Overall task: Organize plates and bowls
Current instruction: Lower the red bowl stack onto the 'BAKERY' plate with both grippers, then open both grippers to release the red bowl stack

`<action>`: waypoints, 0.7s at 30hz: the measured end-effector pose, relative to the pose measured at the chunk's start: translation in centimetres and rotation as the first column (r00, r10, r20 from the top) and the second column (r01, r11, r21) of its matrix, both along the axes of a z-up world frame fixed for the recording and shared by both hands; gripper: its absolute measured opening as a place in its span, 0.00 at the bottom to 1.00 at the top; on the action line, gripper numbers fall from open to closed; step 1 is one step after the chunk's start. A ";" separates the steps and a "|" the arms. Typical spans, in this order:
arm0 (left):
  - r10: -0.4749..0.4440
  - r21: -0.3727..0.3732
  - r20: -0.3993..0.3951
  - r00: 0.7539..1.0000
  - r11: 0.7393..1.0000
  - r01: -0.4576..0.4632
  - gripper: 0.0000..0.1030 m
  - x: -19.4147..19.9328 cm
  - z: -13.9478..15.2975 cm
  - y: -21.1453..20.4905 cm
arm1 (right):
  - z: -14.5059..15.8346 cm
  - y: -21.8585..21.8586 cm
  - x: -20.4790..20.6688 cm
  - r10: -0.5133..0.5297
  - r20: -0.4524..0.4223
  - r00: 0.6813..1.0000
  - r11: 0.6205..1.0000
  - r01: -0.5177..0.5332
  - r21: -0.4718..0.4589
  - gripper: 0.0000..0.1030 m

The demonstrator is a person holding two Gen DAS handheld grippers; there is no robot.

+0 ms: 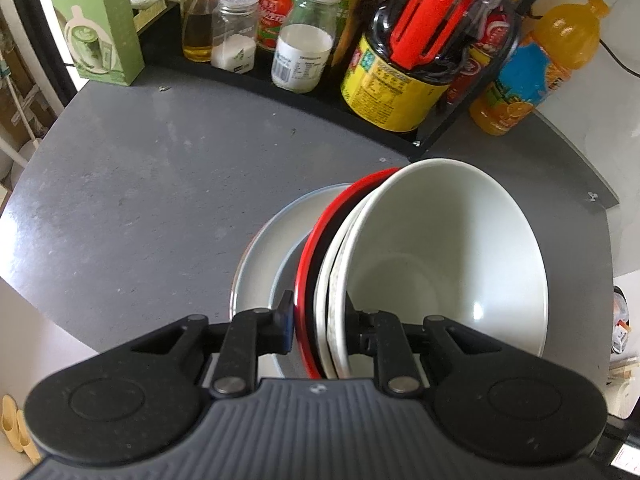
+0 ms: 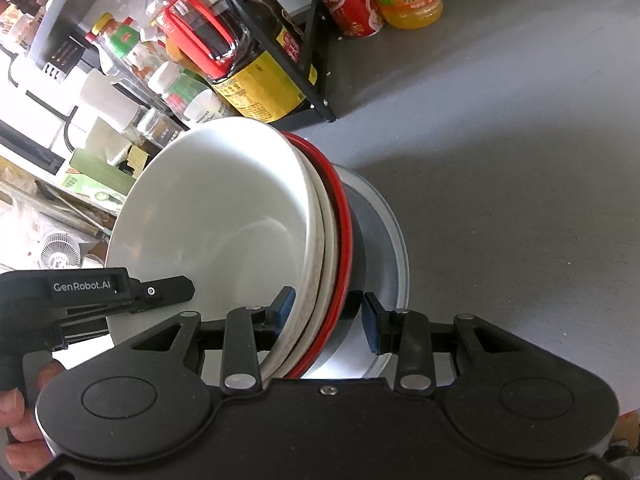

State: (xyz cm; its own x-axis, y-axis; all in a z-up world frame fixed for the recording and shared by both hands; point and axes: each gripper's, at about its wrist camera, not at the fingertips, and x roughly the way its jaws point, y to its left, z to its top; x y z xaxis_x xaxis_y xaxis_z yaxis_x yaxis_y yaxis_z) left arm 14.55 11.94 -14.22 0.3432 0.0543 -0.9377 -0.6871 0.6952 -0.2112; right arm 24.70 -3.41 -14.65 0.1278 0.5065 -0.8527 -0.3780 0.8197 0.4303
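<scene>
A stack of nested bowls sits on a pale blue-grey plate (image 1: 260, 256) on the grey table: a large white bowl (image 1: 448, 256) innermost, a second white bowl (image 1: 322, 300) under it, and a red-rimmed black bowl (image 1: 308, 272) outermost. My left gripper (image 1: 318, 318) is shut on the rims of these bowls. In the right wrist view the white bowl (image 2: 224, 224), the red-rimmed bowl (image 2: 346, 240) and the plate (image 2: 394, 256) show too. My right gripper (image 2: 330, 314) straddles the bowl rims with a gap at its right finger, so it is open. The left gripper's body (image 2: 92, 296) shows at left.
A black rack (image 1: 400, 136) at the back holds a soy sauce bottle (image 1: 396, 80), jars and oil bottles. An orange juice bottle (image 1: 532, 72) stands at its right. A green box (image 1: 100, 28) stands at back left. The grey table (image 1: 140, 184) extends to the left.
</scene>
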 end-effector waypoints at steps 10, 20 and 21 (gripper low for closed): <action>0.013 0.015 -0.011 1.000 1.000 -0.013 0.18 0.0 -0.3 0.1 | 0.7 -0.3 -0.1 -0.003 -0.005 1.000 0.999 0.003 0.033 0.48; -0.062 0.107 -0.042 0.997 0.992 0.067 0.31 0.8 1.9 -0.5 | 3.6 -3.4 -1.3 -0.057 0.064 0.996 0.995 0.051 0.081 0.59; -0.066 0.111 -0.044 0.997 0.991 0.071 0.33 0.8 2.1 -0.6 | 3.8 -3.9 -1.6 -0.068 0.072 0.995 0.994 0.062 0.086 0.61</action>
State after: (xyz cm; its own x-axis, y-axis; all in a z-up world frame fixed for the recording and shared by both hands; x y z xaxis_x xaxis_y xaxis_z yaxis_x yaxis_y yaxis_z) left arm 15.31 11.34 -12.13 0.3116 0.1381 -0.9401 -0.6436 0.7586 -0.1018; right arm 23.14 -7.32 -10.81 0.2250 0.5644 -0.7942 -0.3588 0.8058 0.4711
